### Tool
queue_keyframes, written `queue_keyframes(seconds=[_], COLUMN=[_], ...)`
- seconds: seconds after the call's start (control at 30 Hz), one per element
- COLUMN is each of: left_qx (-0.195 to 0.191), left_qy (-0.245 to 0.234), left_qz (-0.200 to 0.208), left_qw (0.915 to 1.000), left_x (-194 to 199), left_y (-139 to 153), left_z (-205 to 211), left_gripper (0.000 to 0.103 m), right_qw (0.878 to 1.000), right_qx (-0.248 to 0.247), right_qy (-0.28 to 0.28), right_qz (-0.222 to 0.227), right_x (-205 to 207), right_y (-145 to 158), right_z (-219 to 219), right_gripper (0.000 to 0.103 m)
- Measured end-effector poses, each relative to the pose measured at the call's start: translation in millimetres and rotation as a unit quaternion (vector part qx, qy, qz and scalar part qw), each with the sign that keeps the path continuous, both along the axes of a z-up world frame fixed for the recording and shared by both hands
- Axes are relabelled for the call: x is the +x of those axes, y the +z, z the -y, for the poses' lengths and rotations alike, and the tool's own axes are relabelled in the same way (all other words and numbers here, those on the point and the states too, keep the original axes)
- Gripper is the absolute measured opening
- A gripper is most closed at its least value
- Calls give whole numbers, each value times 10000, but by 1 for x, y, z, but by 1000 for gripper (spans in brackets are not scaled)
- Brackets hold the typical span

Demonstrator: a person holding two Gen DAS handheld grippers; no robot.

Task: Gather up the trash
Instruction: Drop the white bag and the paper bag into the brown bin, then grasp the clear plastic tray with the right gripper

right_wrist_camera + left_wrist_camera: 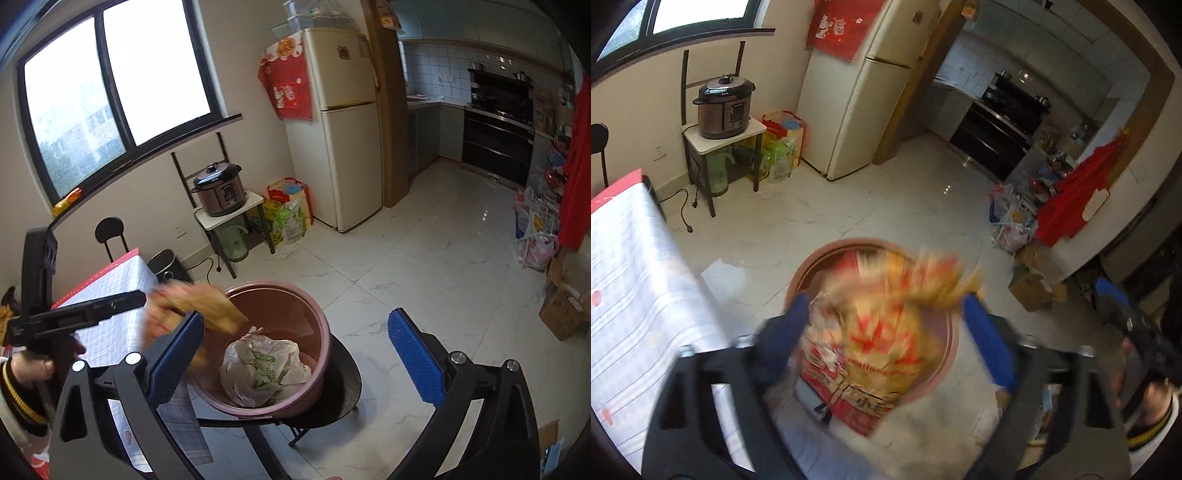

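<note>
While my left claw (886, 314) hangs over the pink basin (321, 332), its blue pads (988, 339) stand wide apart and a crumpled yellow-and-red snack wrapper (871, 350) sits between them, smeared by blur. I cannot make out for sure whether either pad touches it, though the gap on the right side suggests it is loose. Seen from my right wrist, that same wrapper (199, 310) shows as a tan streak at the near left rim of the basin, just ahead of the black frame of the left claw (144, 301), which my left hand (33, 369) holds from below. Inside the basin lies a bunched white plastic bag (264, 369) with green print, resting against the bottom and the near wall. The basin stands on a round black stool (343, 387), just beside the corner of the bench (110, 291), which is covered with a pale checked cloth edged in red. My right claw (295, 347) is empty, its jaws spread wide, one blue pad in front of the basin's left rim and the other to the right of the stool over the white tiled floor (424, 266). Farther back, a pressure cooker (221, 188) sits on a small stand under the window, with a cream fridge (343, 125) to its right and some bags on the floor between them.
</note>
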State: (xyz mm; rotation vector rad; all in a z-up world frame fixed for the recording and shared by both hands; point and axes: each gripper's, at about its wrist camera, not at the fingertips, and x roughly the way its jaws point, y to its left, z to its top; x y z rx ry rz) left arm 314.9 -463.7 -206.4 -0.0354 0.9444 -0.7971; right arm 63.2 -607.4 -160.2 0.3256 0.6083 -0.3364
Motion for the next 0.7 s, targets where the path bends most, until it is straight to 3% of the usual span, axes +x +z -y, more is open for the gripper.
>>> queue_keyframes(seconds=[0.17, 0.37, 0.53, 0.7], left_qx=[-44, 45, 155, 325], left_qy=[-16, 377, 1159, 2195], left_qz=[226, 641, 864, 888], left_qw=[9997, 9972, 9894, 9710], left_x=[-2, -24, -55, -99], left_y=[21, 65, 89, 94], left_z=[2, -49, -135, -253], left_gripper=[88, 93, 93, 93], right_qw=[9998, 9997, 9988, 9933], right_qx=[54, 144, 251, 286], right_qy=[-182, -102, 313, 1074], right_qz=[40, 149, 282, 308], right_x=[-8, -7, 2, 21], right_y=[8, 27, 56, 65], right_z=[9, -9, -54, -122], right_gripper=[98, 98, 98, 98])
